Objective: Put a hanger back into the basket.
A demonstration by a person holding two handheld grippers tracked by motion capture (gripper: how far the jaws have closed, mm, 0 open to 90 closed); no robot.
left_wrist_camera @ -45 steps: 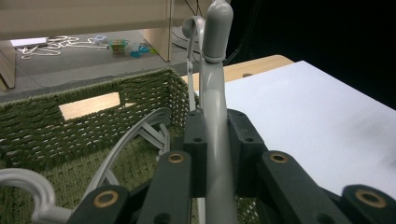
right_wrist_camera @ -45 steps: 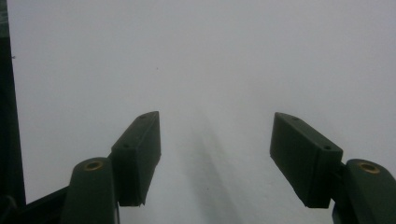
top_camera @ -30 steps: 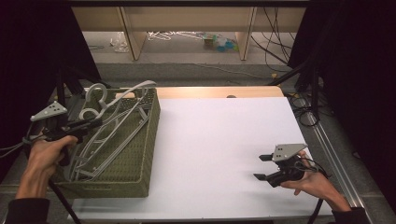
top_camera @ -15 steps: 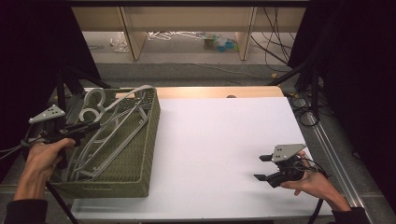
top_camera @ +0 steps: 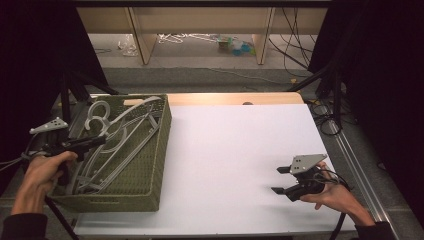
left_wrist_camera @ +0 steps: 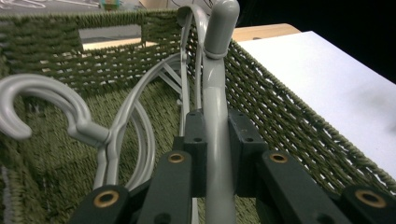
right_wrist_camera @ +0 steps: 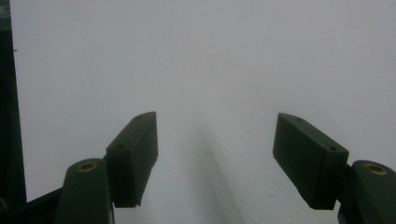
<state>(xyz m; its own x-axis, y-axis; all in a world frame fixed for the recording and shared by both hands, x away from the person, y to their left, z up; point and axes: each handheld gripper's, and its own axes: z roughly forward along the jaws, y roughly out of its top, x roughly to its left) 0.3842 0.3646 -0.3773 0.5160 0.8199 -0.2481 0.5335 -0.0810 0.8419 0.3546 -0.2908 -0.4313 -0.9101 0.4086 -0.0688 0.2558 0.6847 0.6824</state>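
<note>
Inside green basket (top_camera: 150, 165), left gripper (left_wrist_camera: 217, 135) clamps hanger (left_wrist_camera: 217, 93).

Left gripper (left_wrist_camera: 217, 140) clamped tight; right gripper (right_wrist_camera: 215, 154) spread wide, low.

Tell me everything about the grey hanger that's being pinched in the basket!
The grey hanger looks like smooth plastic, with a rounded hook end pointing up past the rim of the green woven basket. The left hand-held gripper is shut on its bar, one black pad on each side. It sits among other grey hangers piled in the basket, at the table's left side.
</note>
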